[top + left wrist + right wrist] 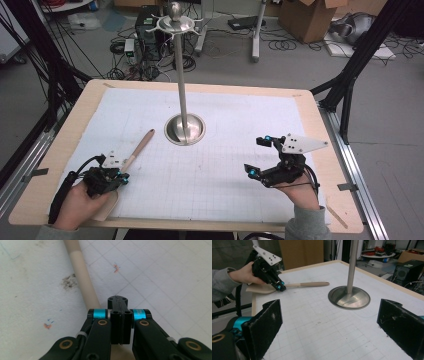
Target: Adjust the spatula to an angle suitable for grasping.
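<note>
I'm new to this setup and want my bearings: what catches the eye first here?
A tall metal stand rises from a round base at the middle of the white gridded mat. Near the mat's left edge, the left gripper is shut over a wooden spatula; the right gripper waits open at right.

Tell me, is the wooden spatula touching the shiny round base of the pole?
Apart. In the high view, the wooden spatula ends short of the shiny base, with bare white mat between them. The right gripper view shows the same gap.

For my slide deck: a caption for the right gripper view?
Open right gripper faces the steel stand; left gripper shut at the wooden spatula.
</note>
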`<state>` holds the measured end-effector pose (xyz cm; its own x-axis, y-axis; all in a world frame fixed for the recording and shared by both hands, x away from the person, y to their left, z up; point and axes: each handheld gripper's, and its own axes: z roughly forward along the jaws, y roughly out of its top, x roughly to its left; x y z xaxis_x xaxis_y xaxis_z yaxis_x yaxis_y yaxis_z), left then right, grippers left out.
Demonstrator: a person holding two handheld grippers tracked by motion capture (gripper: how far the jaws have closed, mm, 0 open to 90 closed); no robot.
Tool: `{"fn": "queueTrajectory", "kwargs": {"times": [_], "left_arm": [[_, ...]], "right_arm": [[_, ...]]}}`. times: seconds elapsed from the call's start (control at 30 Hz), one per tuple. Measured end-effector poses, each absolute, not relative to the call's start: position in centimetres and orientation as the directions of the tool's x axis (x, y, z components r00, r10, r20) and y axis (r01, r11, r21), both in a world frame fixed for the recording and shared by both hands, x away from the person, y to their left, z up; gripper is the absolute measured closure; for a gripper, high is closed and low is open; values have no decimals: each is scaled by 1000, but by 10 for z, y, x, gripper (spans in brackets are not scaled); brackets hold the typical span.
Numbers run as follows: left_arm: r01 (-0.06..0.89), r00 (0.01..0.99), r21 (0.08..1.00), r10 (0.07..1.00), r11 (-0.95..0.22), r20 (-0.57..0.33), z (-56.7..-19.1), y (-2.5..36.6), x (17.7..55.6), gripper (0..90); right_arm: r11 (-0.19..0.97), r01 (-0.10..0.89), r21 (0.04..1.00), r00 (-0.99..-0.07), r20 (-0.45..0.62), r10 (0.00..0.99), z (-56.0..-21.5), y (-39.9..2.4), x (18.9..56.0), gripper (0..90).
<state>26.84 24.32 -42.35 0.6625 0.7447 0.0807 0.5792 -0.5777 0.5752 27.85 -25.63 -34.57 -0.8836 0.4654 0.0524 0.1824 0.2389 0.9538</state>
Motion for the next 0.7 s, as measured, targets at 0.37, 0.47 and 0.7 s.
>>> {"fn": "queueTrajectory", "kwargs": {"times": [0.37, 0.47, 0.7], "left_arm": [[600, 631, 590, 773, -540, 67, -425, 260, 272, 893], [601, 629, 596, 776, -532, 58, -425, 261, 272, 893], [558, 630, 656, 774, -508, 62, -419, 266, 268, 893]], "right_arm": [[237, 185, 954, -883, 56, 465, -345, -256, 278, 53], [238, 184, 954, -884, 54, 465, -346, -256, 279, 53], [242, 186, 952, -885, 55, 462, -346, -255, 278, 53]]}}
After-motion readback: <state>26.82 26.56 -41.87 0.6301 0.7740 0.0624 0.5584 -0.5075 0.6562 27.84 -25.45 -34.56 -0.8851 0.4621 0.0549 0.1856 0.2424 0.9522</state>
